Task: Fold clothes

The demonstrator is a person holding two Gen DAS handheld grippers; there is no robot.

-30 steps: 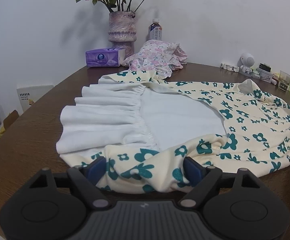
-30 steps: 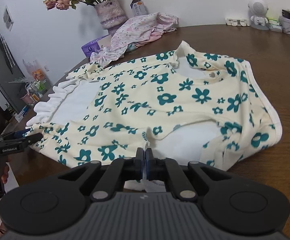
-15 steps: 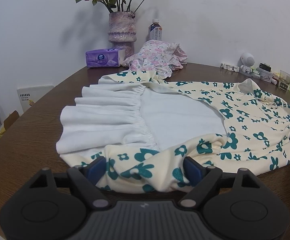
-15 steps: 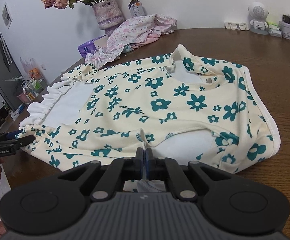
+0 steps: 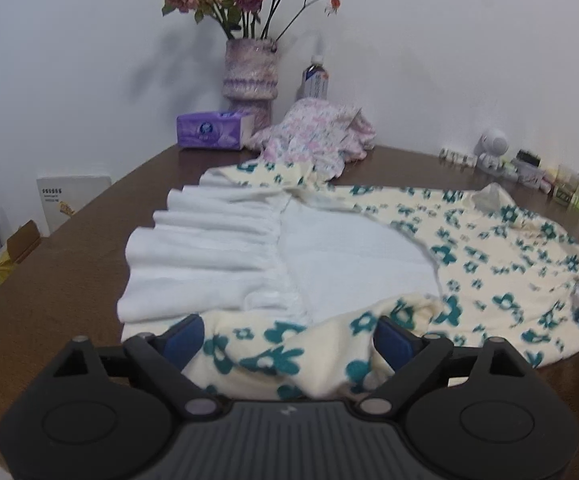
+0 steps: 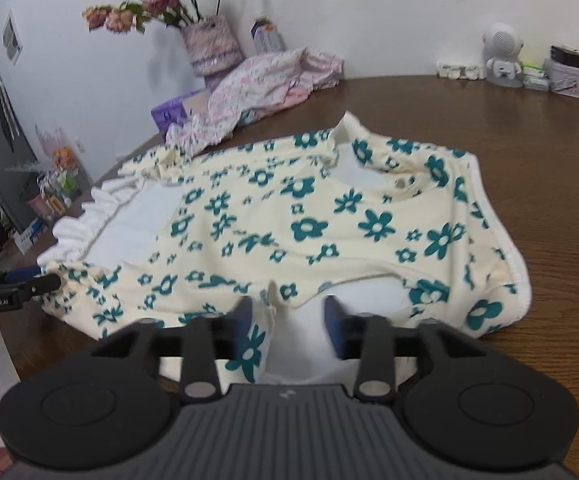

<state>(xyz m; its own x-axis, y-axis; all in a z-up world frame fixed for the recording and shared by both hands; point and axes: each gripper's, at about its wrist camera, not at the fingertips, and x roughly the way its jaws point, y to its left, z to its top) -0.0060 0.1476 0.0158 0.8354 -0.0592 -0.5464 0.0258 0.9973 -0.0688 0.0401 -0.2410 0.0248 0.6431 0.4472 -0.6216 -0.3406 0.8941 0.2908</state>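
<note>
A cream dress with teal flowers [image 6: 313, 224] and a white ruffled lining [image 5: 225, 256] lies spread on the brown round table [image 6: 509, 128]. In the left wrist view the dress [image 5: 509, 272] has its near flowered edge folded over the lining. My left gripper [image 5: 285, 336] is open, its blue pads on either side of that folded edge. My right gripper [image 6: 289, 316] is open over the dress's near edge, with cloth between its fingers but not pinched. The left gripper also shows in the right wrist view [image 6: 29, 284] at the dress's left corner.
A pink floral garment [image 5: 313, 136] lies heaped at the back. Behind it stand a flower vase [image 5: 251, 76], a bottle [image 5: 315, 80] and a purple tissue pack [image 5: 213, 130]. A small white robot figure [image 6: 503, 56] and small items line the far right edge.
My right gripper was shut on the dress's near edge and has opened, letting the cloth go. The left gripper has stayed open at the folded edge.
</note>
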